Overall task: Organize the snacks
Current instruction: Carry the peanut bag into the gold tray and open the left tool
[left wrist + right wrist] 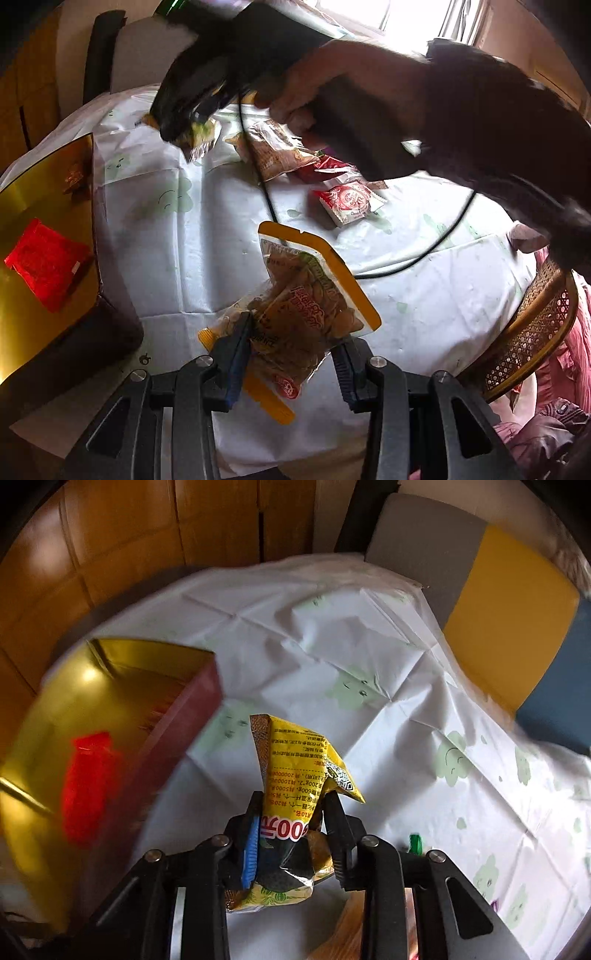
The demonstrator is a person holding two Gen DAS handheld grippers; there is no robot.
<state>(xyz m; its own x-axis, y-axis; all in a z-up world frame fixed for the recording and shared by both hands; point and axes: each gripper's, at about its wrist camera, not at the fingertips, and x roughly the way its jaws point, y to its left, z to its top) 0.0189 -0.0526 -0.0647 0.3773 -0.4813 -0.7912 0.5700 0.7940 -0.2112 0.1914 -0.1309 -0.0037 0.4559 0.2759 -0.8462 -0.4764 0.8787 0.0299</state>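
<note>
Bare white floral-print cloth on the counter (207, 229) lies open between the gold-lined maroon box (92, 236) and the scattered red-and-white snack packets (347, 201), crossed by a black cable (436, 240).

A white tablecloth (177, 236) printed with pale green flowers covers the table across the middle of both views, creased in a grid of folds. A black cable (439, 236) loops over it at center right of the left view. A cane-backed chair (532, 332) stands at lower right. Wooden panelling (110, 535) fills the upper left of the right view, and a grey, yellow and blue cushion (509, 613) sits at upper right.
</note>
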